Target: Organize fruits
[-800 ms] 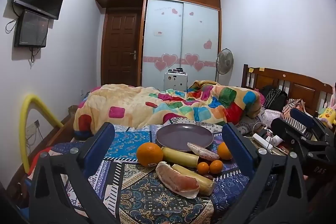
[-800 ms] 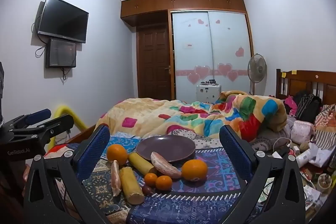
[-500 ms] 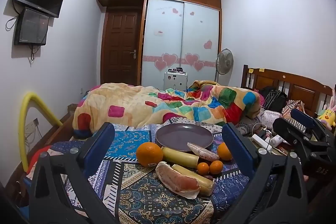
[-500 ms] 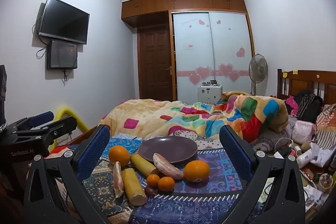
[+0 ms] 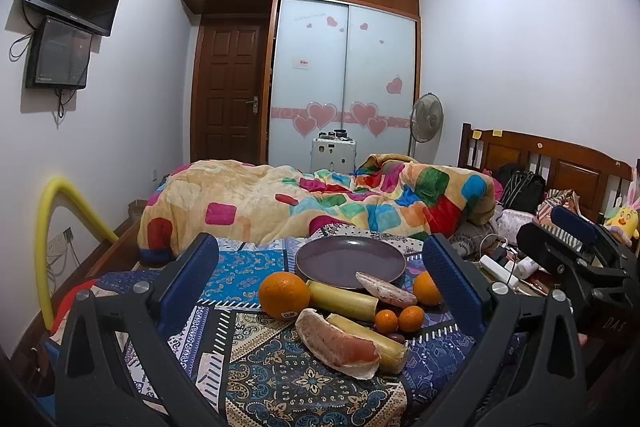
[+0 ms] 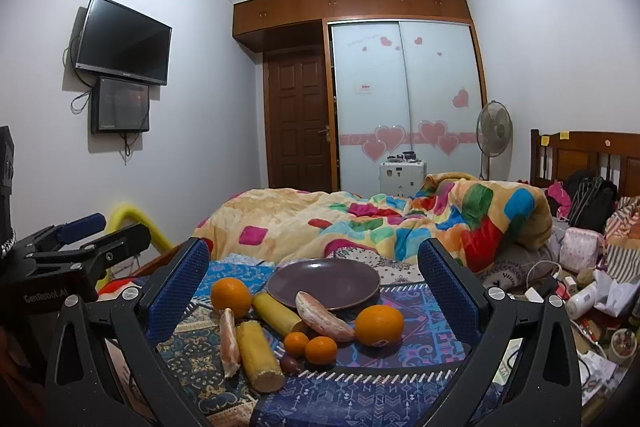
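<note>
An empty purple plate (image 5: 350,261) (image 6: 324,283) sits on a patterned cloth. In front of it lie two big oranges (image 5: 283,294) (image 6: 379,325), two small tangerines (image 6: 320,349), two yellow sugarcane pieces (image 5: 342,300) (image 6: 258,355) and two pomelo segments (image 5: 338,345) (image 6: 322,317). My left gripper (image 5: 320,267) is open and empty, held back from the fruit. My right gripper (image 6: 314,267) is open and empty too, also short of the fruit. Each gripper shows at the edge of the other's view.
A bed with a colourful quilt (image 5: 320,203) lies behind the cloth. Clutter of bags, cables and bottles (image 6: 576,287) fills the right side. A yellow foam tube (image 5: 52,227) stands at the left by the wall.
Both views have shifted very slightly; the fruit and plate have not moved. Both grippers stay open.
</note>
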### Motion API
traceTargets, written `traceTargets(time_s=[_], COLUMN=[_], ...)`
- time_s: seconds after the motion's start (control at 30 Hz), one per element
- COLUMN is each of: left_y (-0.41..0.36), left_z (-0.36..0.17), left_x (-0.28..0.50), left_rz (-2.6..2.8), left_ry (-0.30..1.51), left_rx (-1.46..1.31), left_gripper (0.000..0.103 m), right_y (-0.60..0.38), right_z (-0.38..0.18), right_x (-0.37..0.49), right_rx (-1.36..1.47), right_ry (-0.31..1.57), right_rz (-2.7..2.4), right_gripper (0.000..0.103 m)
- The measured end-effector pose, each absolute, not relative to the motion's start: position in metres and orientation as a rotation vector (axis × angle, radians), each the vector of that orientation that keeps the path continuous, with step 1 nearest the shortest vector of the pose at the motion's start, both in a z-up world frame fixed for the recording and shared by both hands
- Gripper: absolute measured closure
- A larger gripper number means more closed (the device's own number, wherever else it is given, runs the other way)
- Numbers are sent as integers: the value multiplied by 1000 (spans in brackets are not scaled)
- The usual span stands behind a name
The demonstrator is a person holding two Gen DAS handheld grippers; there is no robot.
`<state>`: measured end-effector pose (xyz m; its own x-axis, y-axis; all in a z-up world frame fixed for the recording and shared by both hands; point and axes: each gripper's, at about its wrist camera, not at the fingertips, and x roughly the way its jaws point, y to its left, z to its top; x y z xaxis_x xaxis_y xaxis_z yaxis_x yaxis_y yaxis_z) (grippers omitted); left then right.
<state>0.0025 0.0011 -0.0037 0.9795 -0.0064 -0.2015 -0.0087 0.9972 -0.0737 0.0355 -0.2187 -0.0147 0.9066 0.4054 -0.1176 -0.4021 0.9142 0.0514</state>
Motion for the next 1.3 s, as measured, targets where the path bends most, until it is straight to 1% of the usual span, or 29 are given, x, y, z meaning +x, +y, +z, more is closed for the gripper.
traceTargets(time_s=[1.3], left_y=[-1], left_z=[-5], left_x=[4], left_rz=[-7], left_ry=[213], left_rx=[-78], left_gripper=[0], right_y=[-217], right_z=[-9], right_x=[28], right_rx=[33], right_ry=[105], right_rz=[417], right_gripper=[0])
